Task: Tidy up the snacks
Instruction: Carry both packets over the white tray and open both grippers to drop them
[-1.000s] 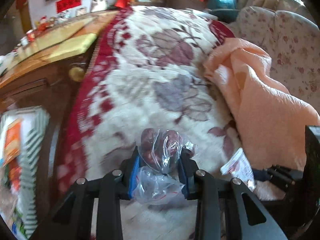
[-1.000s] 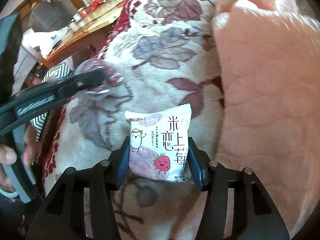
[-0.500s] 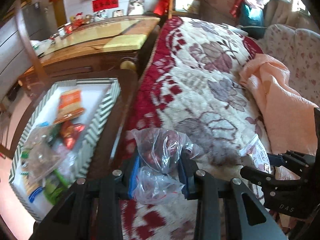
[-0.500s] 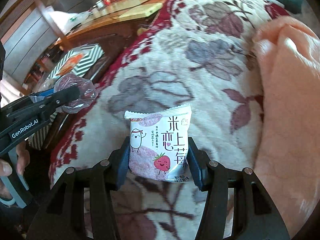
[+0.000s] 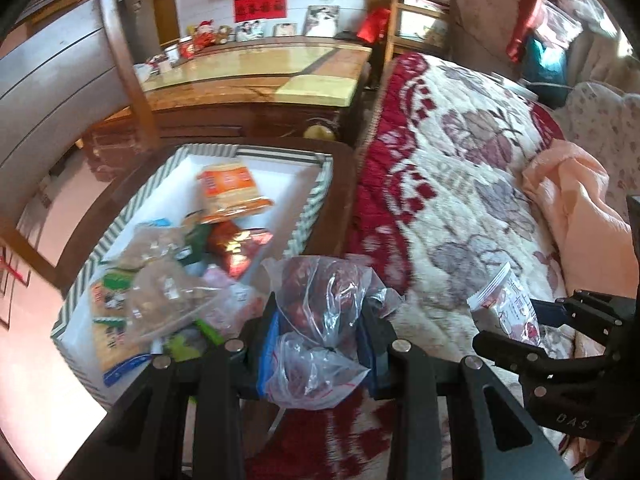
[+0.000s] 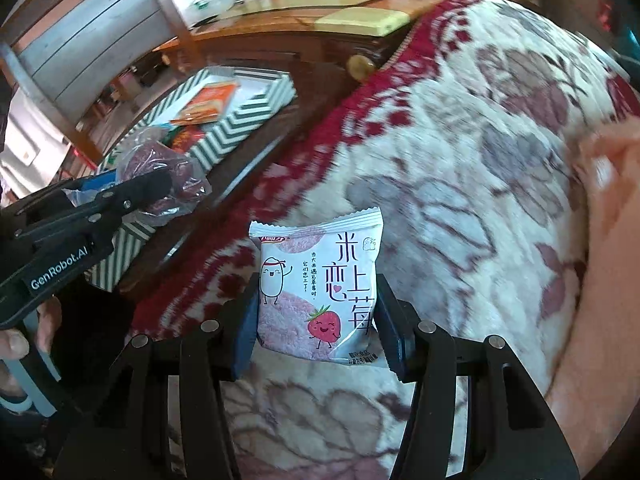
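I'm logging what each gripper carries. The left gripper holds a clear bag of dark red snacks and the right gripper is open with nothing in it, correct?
Not quite. The left gripper does hold the clear bag of dark red snacks, but the right gripper is shut on a white strawberry snack packet, as the right wrist view shows.

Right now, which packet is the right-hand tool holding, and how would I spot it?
Start at the flowered red-and-cream blanket covering the bed. Just above it, the right gripper clamps a small white packet between its fingers. It alone shows a cartoon strawberry and a smiling rice-grain figure beside purple Chinese lettering, while the left gripper holds a clear plastic bag of dark red pieces.
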`<state>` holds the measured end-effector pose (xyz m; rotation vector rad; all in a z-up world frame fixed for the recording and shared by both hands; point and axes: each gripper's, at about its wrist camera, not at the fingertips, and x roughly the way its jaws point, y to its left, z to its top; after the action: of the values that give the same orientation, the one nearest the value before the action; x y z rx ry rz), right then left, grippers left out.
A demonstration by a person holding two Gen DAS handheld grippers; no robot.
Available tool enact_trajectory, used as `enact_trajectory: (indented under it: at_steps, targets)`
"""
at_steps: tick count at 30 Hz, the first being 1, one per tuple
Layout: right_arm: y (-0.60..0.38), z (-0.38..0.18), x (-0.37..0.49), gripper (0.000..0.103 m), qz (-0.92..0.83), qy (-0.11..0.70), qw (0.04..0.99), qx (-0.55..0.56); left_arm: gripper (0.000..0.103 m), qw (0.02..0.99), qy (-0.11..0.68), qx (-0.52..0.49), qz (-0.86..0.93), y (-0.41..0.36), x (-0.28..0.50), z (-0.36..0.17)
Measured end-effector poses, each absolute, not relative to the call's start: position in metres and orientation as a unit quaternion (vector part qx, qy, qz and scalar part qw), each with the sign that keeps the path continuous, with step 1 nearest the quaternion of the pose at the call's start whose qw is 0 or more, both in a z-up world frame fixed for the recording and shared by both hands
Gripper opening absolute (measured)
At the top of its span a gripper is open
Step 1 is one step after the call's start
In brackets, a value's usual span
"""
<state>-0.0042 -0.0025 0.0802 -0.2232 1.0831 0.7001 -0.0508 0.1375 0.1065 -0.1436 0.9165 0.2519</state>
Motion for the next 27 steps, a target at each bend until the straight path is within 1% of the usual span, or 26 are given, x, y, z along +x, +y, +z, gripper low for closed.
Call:
enact_trajectory:
  at_steps: [15,27]
  targets:
    - [0.092,0.093,-0.005,0.052,0.385,0.485,0.768,-0.162,0.036,0.872,0.441,-0.112,0.181,0.202,-0.076,0.099]
    - [0.159,0.090,0.001,0.052,0.416,0.479,0.747,-0.198,0.036,0.855,0.444,-0.155,0.219,0.247,-0.088,0.087]
